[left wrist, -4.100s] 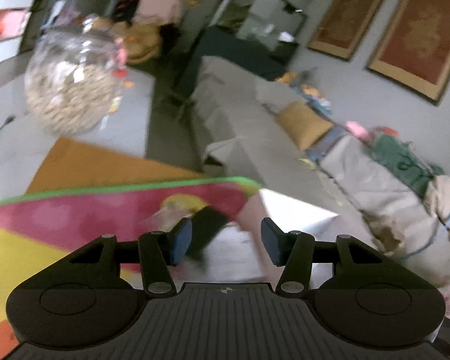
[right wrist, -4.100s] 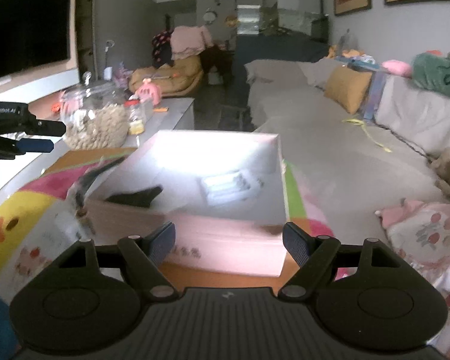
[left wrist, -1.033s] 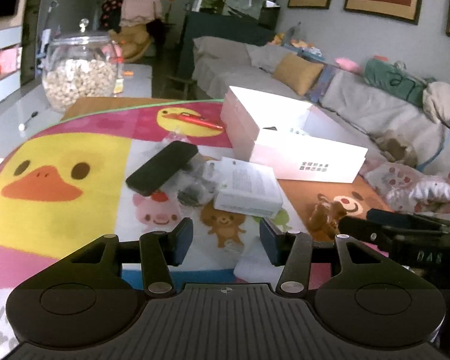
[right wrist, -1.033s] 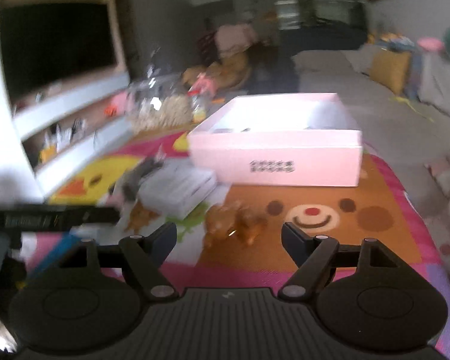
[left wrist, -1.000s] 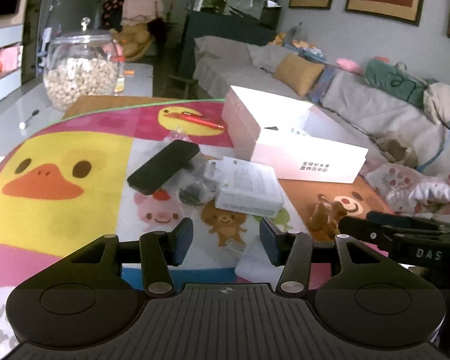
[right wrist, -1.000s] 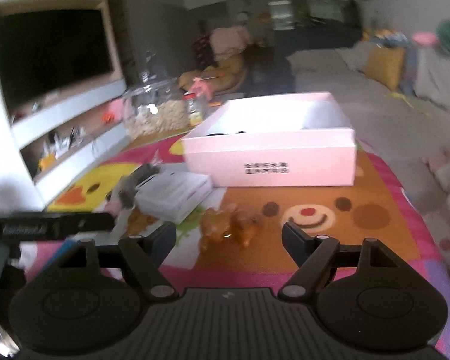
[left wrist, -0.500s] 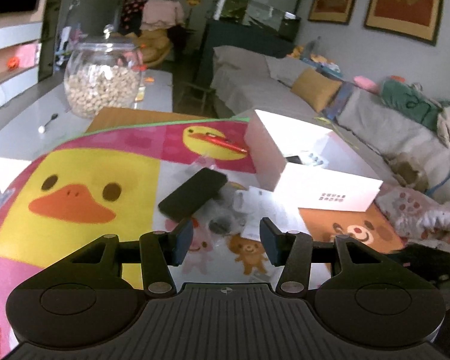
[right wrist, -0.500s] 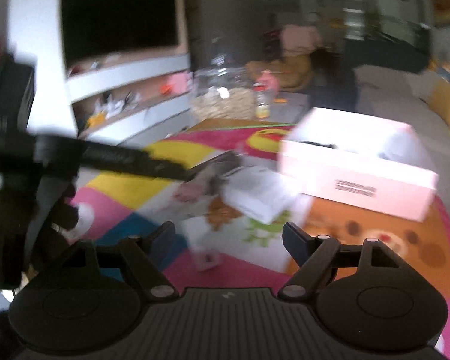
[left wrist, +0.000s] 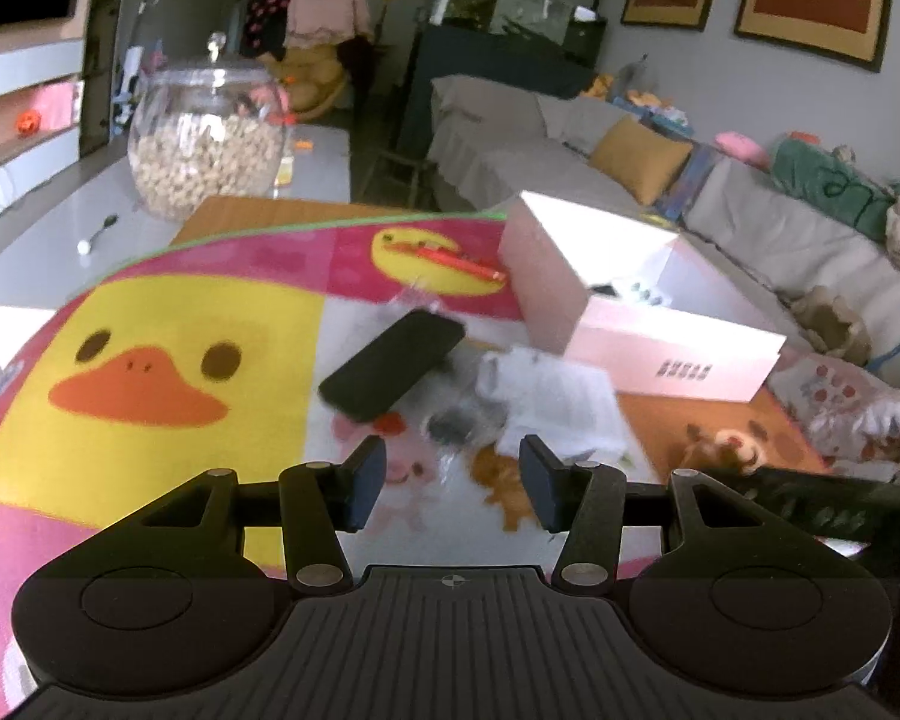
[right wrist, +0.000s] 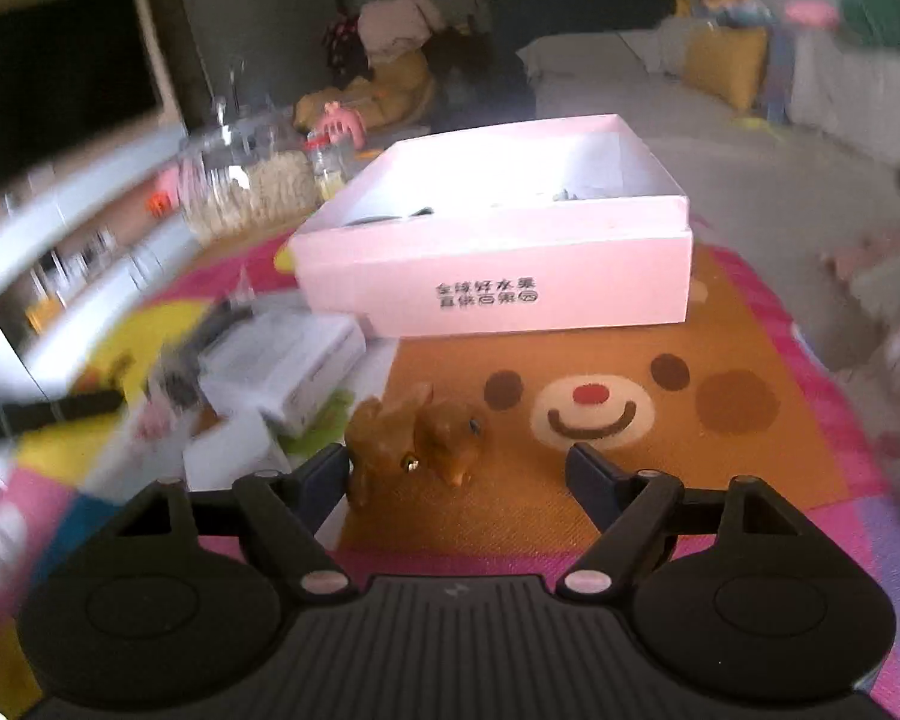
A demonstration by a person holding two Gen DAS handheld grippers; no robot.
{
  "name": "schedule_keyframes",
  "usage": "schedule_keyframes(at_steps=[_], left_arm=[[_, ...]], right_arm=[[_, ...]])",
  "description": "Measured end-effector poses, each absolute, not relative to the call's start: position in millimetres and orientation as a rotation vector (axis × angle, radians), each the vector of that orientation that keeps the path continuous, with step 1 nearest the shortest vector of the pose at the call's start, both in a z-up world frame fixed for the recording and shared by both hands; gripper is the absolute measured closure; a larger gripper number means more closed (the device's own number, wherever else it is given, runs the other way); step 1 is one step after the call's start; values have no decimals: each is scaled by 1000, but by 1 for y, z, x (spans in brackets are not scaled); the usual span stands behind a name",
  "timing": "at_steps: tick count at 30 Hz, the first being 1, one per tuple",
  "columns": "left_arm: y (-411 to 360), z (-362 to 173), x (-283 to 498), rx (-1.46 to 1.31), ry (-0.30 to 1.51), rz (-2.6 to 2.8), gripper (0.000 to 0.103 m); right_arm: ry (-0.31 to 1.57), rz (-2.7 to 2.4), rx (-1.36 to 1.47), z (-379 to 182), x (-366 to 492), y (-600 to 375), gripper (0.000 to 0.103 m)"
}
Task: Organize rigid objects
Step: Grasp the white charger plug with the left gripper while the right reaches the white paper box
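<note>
Reaching low over the play mat, the right tongs [right wrist: 457, 471] are standing spread, their jaws having just been opening wider, with the small amber-brown glossy animal figurine [right wrist: 417, 435] lying between them, close against the left-hand finger but not squeezed by either pad; that wide gap is probably being kept so the lumpy toy can be straddled before any squeeze. The left tongs [left wrist: 451, 483] are hovering half spread and holding nothing, pointing down at the loose clutter, seemingly waiting for their own turn. Just beyond them a crumpled clear plastic bag with dark bits [left wrist: 462, 420] is lying beside a flat white cardboard packet [left wrist: 561, 399], and a black slab-like phone [left wrist: 393, 363] is resting askew with one end near the bag. Farther back a thin red pen [left wrist: 450, 261] is lying across the small printed duck. The open pale pink cardboard box [right wrist: 498, 279] is sitting on the bear-face part of the colourful cartoon foam mat [left wrist: 150, 324], near the figurine though not touching it, and it is already holding a few small items, so it is likely serving as the collecting bin. Behind the mat, a round glass jar of pale nuts [left wrist: 207, 138] and a small spoon [left wrist: 96, 234] are standing on the grey bench [left wrist: 48, 240], well apart from the task.
</note>
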State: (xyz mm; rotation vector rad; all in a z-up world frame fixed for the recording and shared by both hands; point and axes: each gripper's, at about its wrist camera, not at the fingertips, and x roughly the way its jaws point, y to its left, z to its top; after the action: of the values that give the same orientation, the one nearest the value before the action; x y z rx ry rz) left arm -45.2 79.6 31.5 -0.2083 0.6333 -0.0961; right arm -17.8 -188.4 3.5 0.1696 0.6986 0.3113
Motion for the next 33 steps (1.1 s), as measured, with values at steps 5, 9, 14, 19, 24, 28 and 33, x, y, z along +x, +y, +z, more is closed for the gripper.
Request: schedule_keyframes(at_steps=[5, 9, 14, 19, 24, 28, 33], left_arm=[[83, 26, -31, -152, 623, -93, 50], [79, 17, -9, -127, 646, -133, 50], [62, 7, 5, -77, 683, -222, 49], [58, 6, -8, -59, 689, -332, 49], [55, 10, -27, 21, 713, -373, 49], [57, 20, -33, -33, 664, -371, 50], [31, 32, -28, -30, 637, -468, 50]], right_arm=[[709, 317, 107, 2, -20, -177, 12], [742, 324, -19, 0, -15, -155, 0], [763, 332, -89, 0, -14, -149, 0], [769, 352, -98, 0, -14, -151, 0], [764, 357, -105, 0, -14, -150, 0], [758, 358, -102, 0, -15, -150, 0], [733, 362, -35, 4, -19, -162, 12]])
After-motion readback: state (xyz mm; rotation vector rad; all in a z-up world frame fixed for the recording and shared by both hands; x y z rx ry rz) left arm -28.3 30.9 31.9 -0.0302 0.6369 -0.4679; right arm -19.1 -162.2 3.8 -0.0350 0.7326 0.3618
